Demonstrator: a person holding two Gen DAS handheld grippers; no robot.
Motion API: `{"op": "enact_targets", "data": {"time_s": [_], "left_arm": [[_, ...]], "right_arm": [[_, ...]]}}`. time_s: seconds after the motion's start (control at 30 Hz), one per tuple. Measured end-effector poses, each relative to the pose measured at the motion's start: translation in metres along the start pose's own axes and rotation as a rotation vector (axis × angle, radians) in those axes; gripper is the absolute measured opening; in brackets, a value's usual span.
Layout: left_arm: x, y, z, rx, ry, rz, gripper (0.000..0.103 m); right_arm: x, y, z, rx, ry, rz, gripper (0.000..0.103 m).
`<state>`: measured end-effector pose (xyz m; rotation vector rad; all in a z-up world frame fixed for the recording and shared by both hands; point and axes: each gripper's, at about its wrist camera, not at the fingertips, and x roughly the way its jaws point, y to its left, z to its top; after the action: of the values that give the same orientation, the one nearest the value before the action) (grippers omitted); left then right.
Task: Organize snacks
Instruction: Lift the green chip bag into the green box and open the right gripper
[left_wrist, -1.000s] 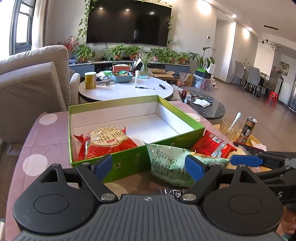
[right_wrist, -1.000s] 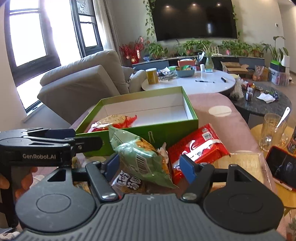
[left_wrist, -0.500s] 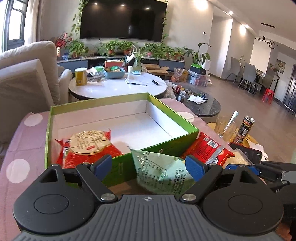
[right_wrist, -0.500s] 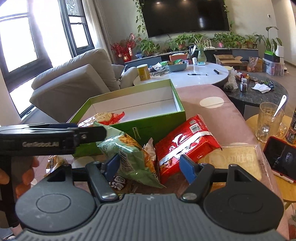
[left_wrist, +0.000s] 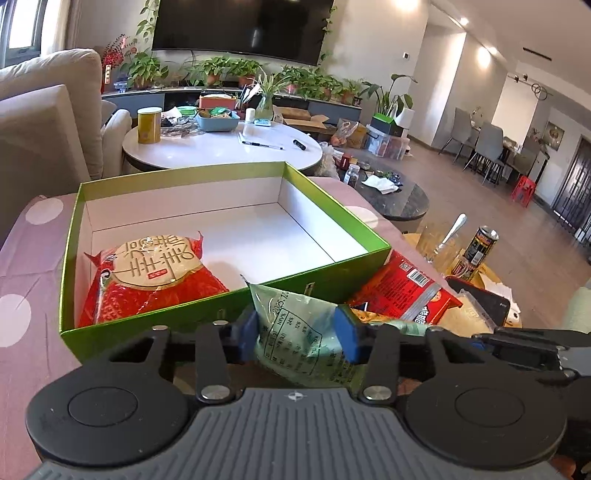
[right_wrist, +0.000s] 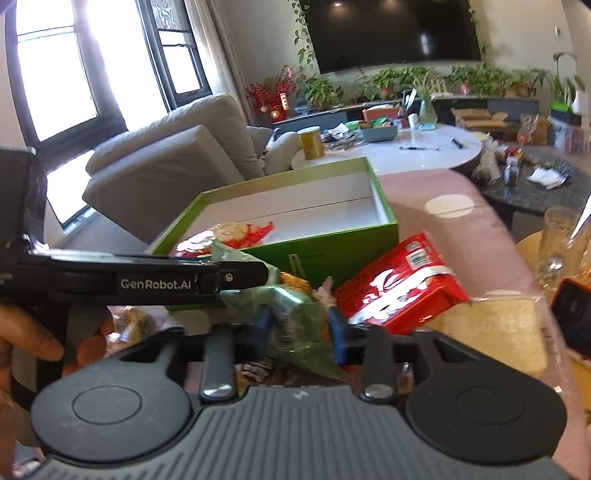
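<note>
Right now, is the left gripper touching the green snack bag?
Touching. The left wrist view shows the closing left gripper with both blue pads pressed against the green snack bag.

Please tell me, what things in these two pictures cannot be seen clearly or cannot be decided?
- Green snack bag: lower part hidden by the left gripper, whose jaws are closing on it.
- Right gripper: right wrist view is blurred, so whether its pads press the bag is unclear.
- Red packet: partly behind the green box in the left wrist view.
- Small packets under the bag: blurred and covered, unreadable.
- Drinking glass: cut by the picture edge.
</note>
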<state>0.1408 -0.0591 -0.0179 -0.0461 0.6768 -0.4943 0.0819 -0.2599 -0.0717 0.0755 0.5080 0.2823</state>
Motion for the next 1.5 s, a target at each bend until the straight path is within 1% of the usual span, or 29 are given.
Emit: {"op": "enact_targets", "data": {"time_s": [0.07, 0.17, 0.47, 0.67, 0.83, 1.0, 1.2, 1.5], "left_arm": [[-0.007, 0.001, -0.001, 0.0, -0.014, 0.001, 0.04], [-0.02, 0.001, 0.0, -0.003, -0.044, 0.0, 0.039], [-0.073, 0.003, 0.011, -0.008, -0.174, 0.019, 0.039], [-0.084, 0.006, 0.029, -0.017, -0.223, 0.036, 0.04], [-0.077, 0.01, 0.044, -0.064, -0.232, 0.029, 0.041], [-0.064, 0.01, 0.051, -0.072, -0.22, 0.028, 0.044], [-0.048, 0.009, 0.054, -0.077, -0.193, 0.037, 0.045], [-0.015, 0.005, 0.054, -0.075, -0.127, 0.042, 0.048]], "right_arm": [[-0.002, 0.002, 0.002, 0.002, -0.007, -0.012, 0.061], [-0.008, 0.007, 0.004, 0.0, -0.021, -0.004, 0.061], [-0.027, 0.029, 0.029, -0.023, -0.102, 0.035, 0.061], [-0.027, 0.036, 0.051, -0.037, -0.147, 0.065, 0.061], [-0.02, 0.029, 0.072, -0.027, -0.17, 0.086, 0.061], [-0.012, 0.022, 0.086, -0.04, -0.186, 0.079, 0.061], [0.002, 0.011, 0.088, -0.032, -0.18, 0.069, 0.061], [0.02, -0.008, 0.088, 0.027, -0.155, 0.063, 0.061]]}}
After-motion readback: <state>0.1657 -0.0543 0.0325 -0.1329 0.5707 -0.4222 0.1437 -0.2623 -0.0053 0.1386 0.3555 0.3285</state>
